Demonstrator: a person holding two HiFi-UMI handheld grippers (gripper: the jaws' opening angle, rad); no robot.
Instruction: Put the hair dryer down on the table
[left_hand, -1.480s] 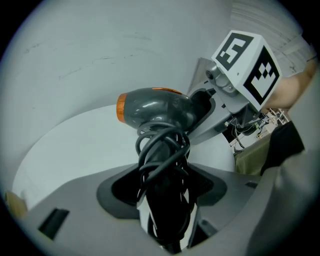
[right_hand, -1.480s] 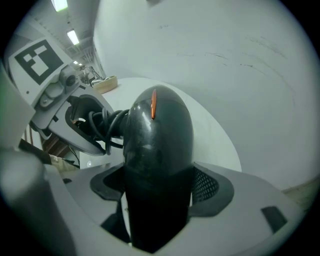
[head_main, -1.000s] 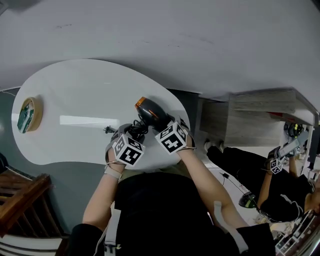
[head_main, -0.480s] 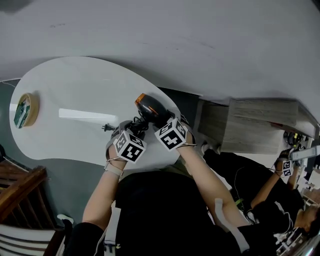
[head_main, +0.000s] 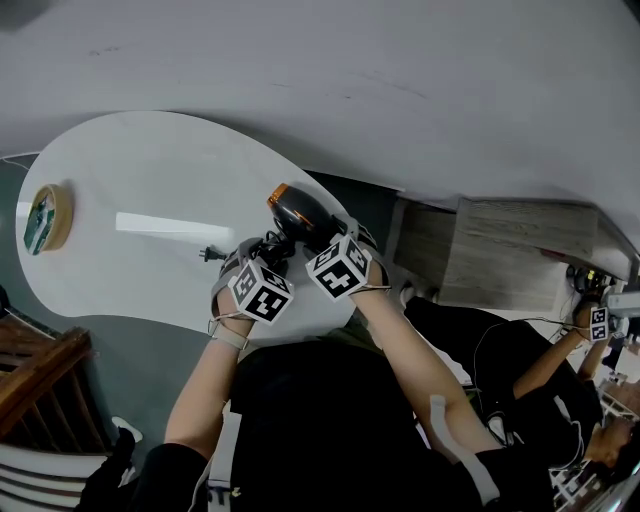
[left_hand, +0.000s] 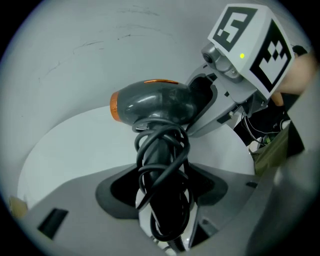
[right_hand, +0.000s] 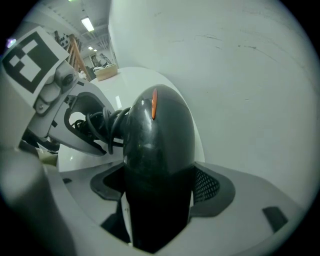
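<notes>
Hair dryer (head_main: 296, 215): held by both grippers over the near edge of the table, close to the person; whether its underside already touches the surface cannot be told.
Left gripper (left_hand: 162, 186): fingers are clamped on the dryer's handle, around which the black cord (left_hand: 161, 145) is wound; the handle runs straight out from between them.
Right gripper (right_hand: 157, 192): fingers are closed on the rear of the dark barrel, which is seen end-on.
Long axis: the barrel is pointed away from the person, the orange-rimmed nozzle farthest out; the handle branches off toward the left gripper.
Nearer hand: neither; both are set side by side on the dryer.
Plug (head_main: 207, 254): seen over the table, left of the left gripper.
Table (head_main: 150, 170): the white surface lies directly below and beyond the dryer, so a short lowering is judged sufficient before release.
Far end: a round tan object (head_main: 42, 218) is seen well apart from the dryer.
</notes>
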